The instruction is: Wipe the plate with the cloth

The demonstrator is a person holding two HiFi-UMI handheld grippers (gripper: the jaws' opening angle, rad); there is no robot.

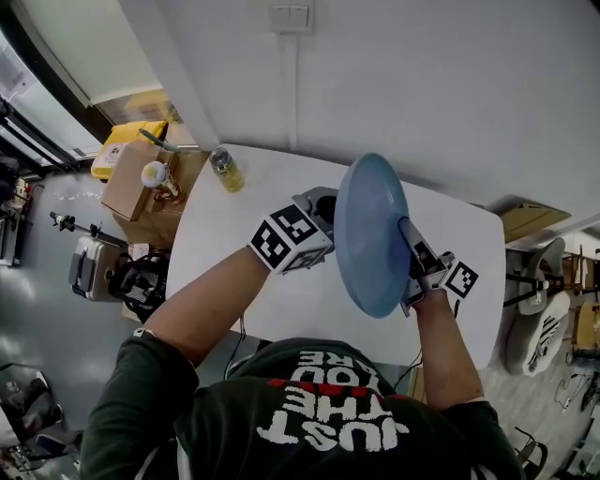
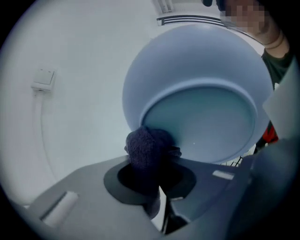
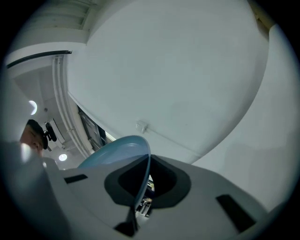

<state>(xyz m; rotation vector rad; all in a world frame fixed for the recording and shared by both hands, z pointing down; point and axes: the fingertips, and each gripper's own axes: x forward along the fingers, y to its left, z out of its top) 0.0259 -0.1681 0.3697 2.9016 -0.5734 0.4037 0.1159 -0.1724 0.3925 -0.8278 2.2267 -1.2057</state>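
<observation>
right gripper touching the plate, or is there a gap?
Touching. The right gripper view shows the right gripper with its jaws closed on the rim of the plate, no gap.

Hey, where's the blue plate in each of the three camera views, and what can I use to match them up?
Head view: plate upright at centre frame.
Left gripper view: plate fills the upper right, face-on, just above the dark cloth.
Right gripper view: plate low, left of centre, edge-on, rim between the jaws.
Shared landmark: the wall switch, at top centre, left, and centre respectively.
</observation>
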